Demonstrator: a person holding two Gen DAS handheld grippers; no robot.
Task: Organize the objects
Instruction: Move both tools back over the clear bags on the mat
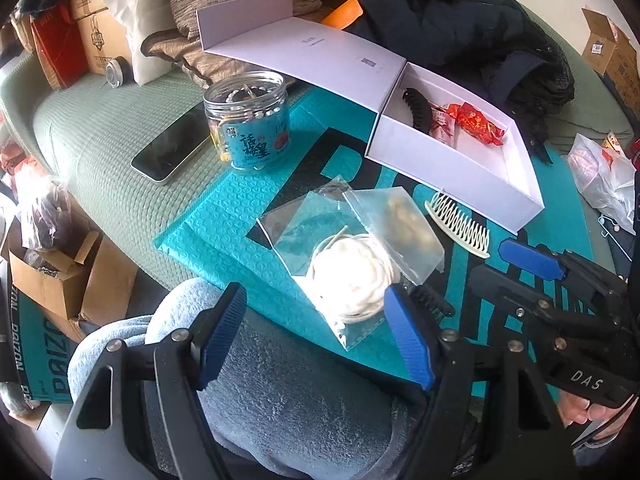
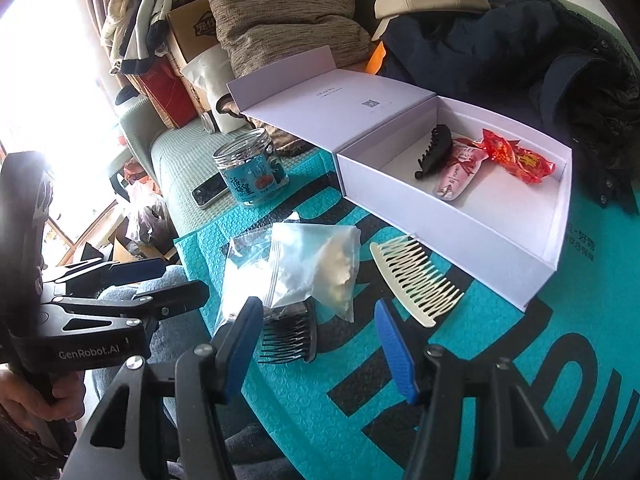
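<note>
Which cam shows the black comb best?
Right wrist: the black comb lies unblurred with most teeth visible, only its top edge under the plastic bags. Left wrist shows just a sliver behind a finger of the left gripper.

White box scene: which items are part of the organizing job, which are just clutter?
Job:
- white box, holding black hair claw and snack packets
- cream comb
- black comb
- clear bags
- jar, likely

Lying about:
- phone
- brown pillows
- dark jacket
- cardboard boxes
</note>
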